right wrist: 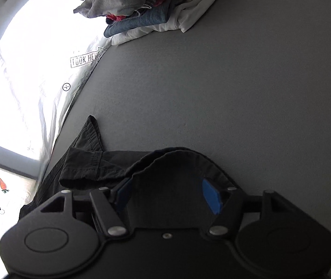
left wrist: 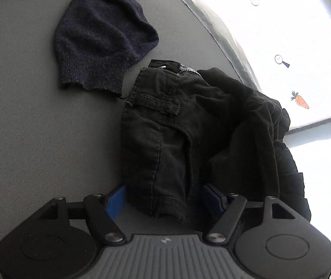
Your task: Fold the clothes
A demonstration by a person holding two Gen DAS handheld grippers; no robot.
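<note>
The left hand-held gripper (left wrist: 163,201) is standing released, its blue pads (left wrist: 115,201) spread apart on either side of a folded end of black trousers (left wrist: 165,127). The cloth is lying between the pads, but neither pad is visibly pressing on it. The right hand-held gripper (right wrist: 169,194) is likewise standing released, its pads wide, with a dark fold of the same trousers (right wrist: 109,165) humped between and under them.

The trousers are lying bunched on a grey desk (left wrist: 37,116), close to its edge, with one part spilling towards a white sheet (left wrist: 293,34) printed with small carrots. A navy knitted jumper (left wrist: 100,39) is lying just beyond the trousers, its ribbed hem touching or almost touching them. In the right view, a pile of folded clothes (right wrist: 151,7) is sitting well apart at the far side of the desk.

The fold is probably unfinished. The risks from here: slack cloth near the edge could slide off; closing on a thick bunch could catch several layers and drag the fold crooked; the jumper's hem could get pulled along.
</note>
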